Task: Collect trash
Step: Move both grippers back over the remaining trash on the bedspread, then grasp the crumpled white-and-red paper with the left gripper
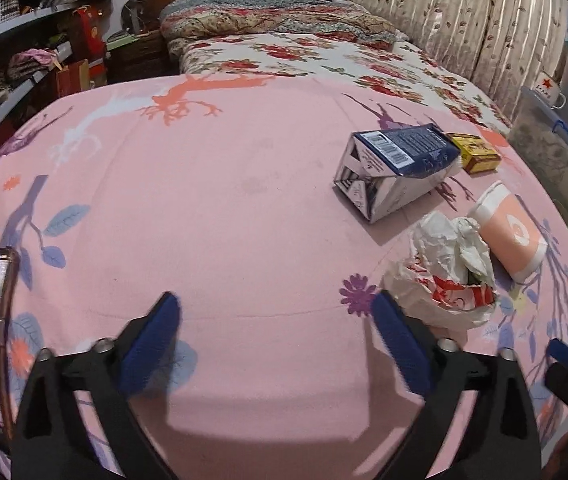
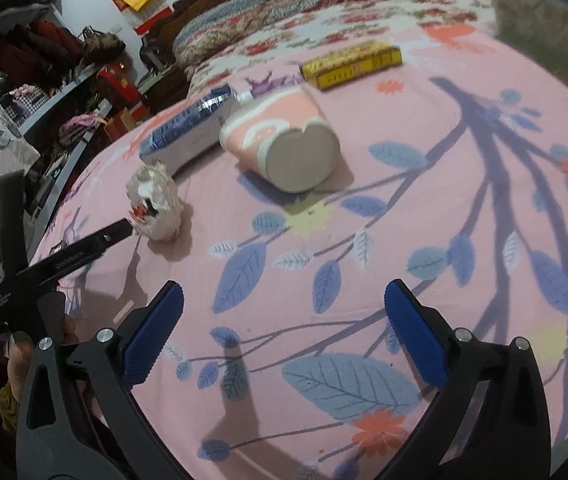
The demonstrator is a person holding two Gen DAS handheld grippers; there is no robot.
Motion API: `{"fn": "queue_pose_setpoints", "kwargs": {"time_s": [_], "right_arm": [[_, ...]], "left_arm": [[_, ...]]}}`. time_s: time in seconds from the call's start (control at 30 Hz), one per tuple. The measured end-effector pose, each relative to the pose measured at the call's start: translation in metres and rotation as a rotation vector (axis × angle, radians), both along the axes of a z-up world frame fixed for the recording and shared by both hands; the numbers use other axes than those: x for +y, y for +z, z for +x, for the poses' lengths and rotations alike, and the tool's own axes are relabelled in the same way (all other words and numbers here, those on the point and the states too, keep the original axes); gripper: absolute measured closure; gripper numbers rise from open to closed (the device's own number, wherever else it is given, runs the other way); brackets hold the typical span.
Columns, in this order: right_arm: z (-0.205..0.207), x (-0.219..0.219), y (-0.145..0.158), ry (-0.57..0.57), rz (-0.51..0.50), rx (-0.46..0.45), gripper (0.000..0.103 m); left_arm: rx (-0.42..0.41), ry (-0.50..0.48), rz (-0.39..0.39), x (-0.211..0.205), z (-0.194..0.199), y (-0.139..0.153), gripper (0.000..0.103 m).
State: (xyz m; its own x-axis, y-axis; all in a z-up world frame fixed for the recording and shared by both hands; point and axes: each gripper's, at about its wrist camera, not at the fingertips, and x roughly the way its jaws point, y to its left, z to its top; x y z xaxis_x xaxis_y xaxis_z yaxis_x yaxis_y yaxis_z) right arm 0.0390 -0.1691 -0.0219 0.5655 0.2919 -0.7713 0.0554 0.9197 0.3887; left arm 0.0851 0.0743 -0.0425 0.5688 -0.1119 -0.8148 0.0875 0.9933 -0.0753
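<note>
We've got nothing collected yet: left claw (image 1: pixel 275 320) & right claw (image 2: pixel 284 308) both wide, empty; crumpled wrapper (image 1: pixel 448 276) just right of left claw, cup (image 2: pixel 284 144), carton (image 1: pixel 396 168), yellow box (image 2: pixel 352 64) ahead on bed (image 1: pixel 223 200).

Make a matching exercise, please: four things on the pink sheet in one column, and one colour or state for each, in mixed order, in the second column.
Things:
1. cup
2. carton
3. small box
4. wrapper

Descriptions:
a. yellow, lying flat
b. crumpled, white and red
c. pink and white, on its side
d. blue and silver, with a barcode

Pairs: 1-c, 2-d, 3-a, 4-b
</note>
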Motion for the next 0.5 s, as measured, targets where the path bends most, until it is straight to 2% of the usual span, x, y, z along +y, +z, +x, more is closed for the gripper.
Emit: {"fn": "queue_pose_setpoints", "kwargs": {"time_s": [0.13, 0.27, 0.33, 0.37, 0.43, 0.5], "right_arm": [[0.001, 0.001, 0.000, 0.013, -0.013, -0.012, 0.003], [0.003, 0.001, 0.000, 0.022, -0.013, -0.026, 0.003], [0.003, 0.000, 0.000, 0.024, -0.008, -0.031, 0.003], [0.003, -0.001, 0.000, 0.026, -0.003, -0.034, 0.003], [0.004, -0.002, 0.000, 0.031, 0.004, -0.038, 0.003], [0.004, -0.003, -0.001, 0.036, 0.006, -0.042, 0.003]], "left_arm": [[-0.005, -0.007, -0.017, 0.002, 0.001, 0.000, 0.009], [0.003, -0.048, 0.062, -0.009, -0.001, -0.004, 0.009], [0.012, -0.056, 0.066, -0.009, -0.001, -0.004, 0.009], [0.020, -0.052, 0.049, -0.006, 0.000, -0.002, 0.009], [0.054, -0.028, -0.033, 0.001, 0.001, 0.003, 0.009], [0.039, -0.036, -0.121, 0.004, -0.003, 0.013, 0.009]]}}
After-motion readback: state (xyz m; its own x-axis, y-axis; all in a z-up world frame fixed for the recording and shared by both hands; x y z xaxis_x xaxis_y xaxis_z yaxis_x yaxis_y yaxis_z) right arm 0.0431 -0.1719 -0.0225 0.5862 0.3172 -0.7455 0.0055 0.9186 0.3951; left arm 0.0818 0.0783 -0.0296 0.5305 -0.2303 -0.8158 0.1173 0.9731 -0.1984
